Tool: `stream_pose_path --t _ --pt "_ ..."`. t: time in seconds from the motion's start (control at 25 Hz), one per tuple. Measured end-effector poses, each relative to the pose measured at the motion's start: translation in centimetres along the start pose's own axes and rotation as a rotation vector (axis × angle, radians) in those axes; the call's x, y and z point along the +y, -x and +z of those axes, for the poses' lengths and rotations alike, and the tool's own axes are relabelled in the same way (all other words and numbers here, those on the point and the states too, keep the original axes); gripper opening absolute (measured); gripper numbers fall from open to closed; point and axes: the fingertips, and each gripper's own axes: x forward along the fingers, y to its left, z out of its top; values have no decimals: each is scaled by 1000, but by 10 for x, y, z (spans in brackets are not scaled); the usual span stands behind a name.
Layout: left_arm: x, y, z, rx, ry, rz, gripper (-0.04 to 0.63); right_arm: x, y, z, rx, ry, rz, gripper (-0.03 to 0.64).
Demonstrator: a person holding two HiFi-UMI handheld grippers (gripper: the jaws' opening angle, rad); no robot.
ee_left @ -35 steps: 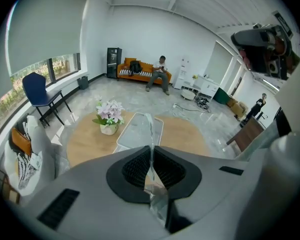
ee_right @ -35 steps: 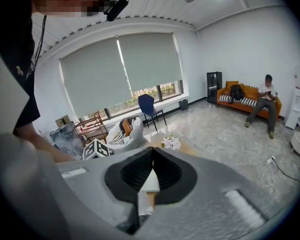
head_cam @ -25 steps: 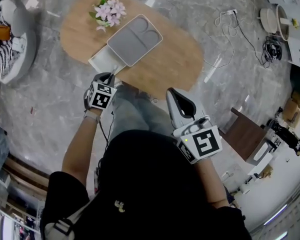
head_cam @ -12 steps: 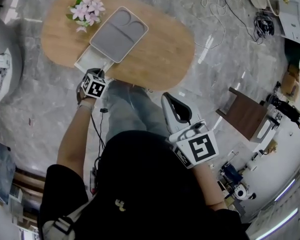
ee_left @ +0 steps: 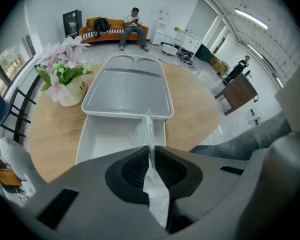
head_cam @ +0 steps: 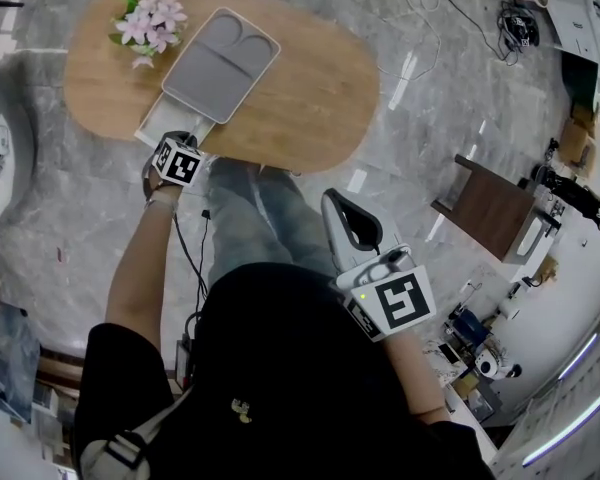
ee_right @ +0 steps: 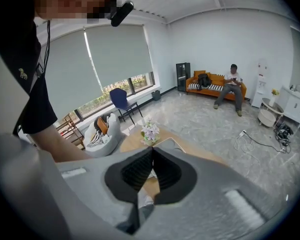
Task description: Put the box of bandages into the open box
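The left claw (ee_left: 150, 149), jaws just starting to part, pinches a thin clear plastic wrapper (ee_left: 146, 129), probably the bandage pack, above the empty open white plastic box (ee_left: 107, 136). Release remains; the right claw (ee_right: 152, 150) is clenched, empty.

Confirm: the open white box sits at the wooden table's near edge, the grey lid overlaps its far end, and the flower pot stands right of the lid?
No: the flower pot stands left of the grey lid, as the left gripper view shows. The open white box is at the near edge of the wooden table, lid overlapping its far end.
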Motion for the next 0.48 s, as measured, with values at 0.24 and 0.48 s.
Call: stream_pose_path --t 0.24,0.48 --pt "-6 -7 1 26 -18 -18 93 -4 6 -2 4 2 -7 -2" --pt "-7 -3 2 34 -20 7 174 -3 9 -5 4 5 2 -2"
